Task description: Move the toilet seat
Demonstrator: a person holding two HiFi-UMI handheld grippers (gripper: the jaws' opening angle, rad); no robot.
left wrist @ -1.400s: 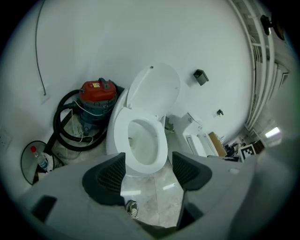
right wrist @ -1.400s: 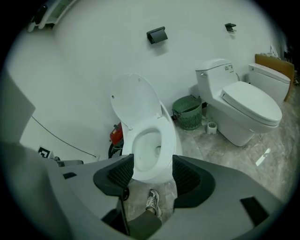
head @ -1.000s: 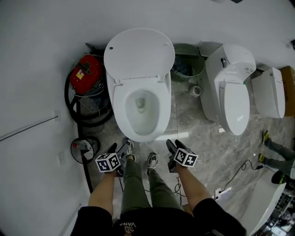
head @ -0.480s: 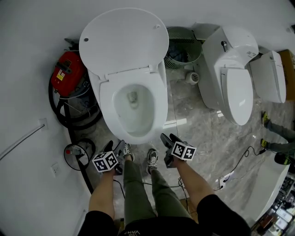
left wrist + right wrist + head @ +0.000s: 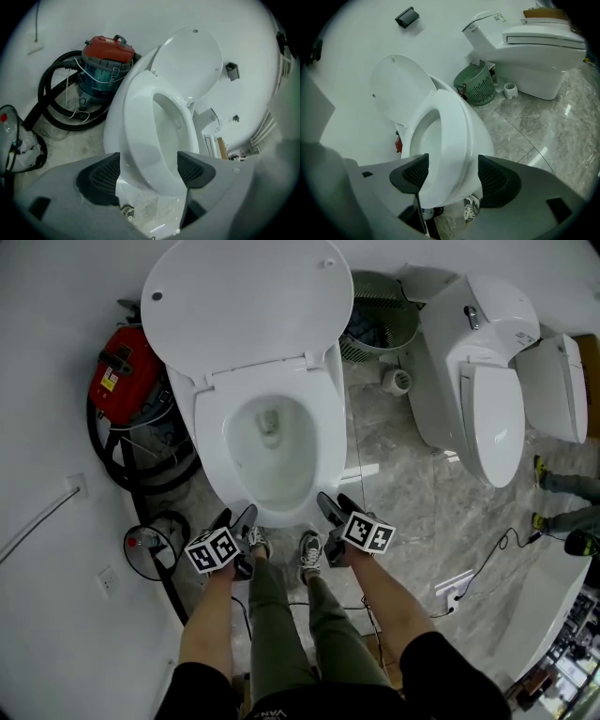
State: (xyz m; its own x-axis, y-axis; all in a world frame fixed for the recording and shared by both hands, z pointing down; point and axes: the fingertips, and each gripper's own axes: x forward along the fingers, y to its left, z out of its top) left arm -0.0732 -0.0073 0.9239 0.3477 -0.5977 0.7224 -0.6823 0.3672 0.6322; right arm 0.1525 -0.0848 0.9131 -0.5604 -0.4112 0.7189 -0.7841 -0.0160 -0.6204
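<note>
A white toilet stands in front of me with its round lid [image 5: 246, 306] raised against the wall and its seat ring [image 5: 212, 451] lying flat on the bowl. My left gripper [image 5: 234, 521] hovers at the bowl's front left and my right gripper [image 5: 330, 507] at its front right. Both have just been opening and stand open. In the left gripper view the seat's front [image 5: 136, 126] shows between the pads of the left gripper [image 5: 149, 171], not pressed. The right gripper [image 5: 452, 173] frames the seat's front [image 5: 452, 126] the same way.
A red vacuum cleaner [image 5: 122, 376] with a black hose [image 5: 112, 460] sits left of the toilet. A green basket [image 5: 375, 306] and a paper roll [image 5: 401, 381] lie at the right, then a second toilet [image 5: 483, 381]. My shoes [image 5: 309, 554] stand below the bowl.
Both grippers have sunk and moved closer to the bowl's front rim. Their jaws stand wider. The toilet fills more of the head view.
</note>
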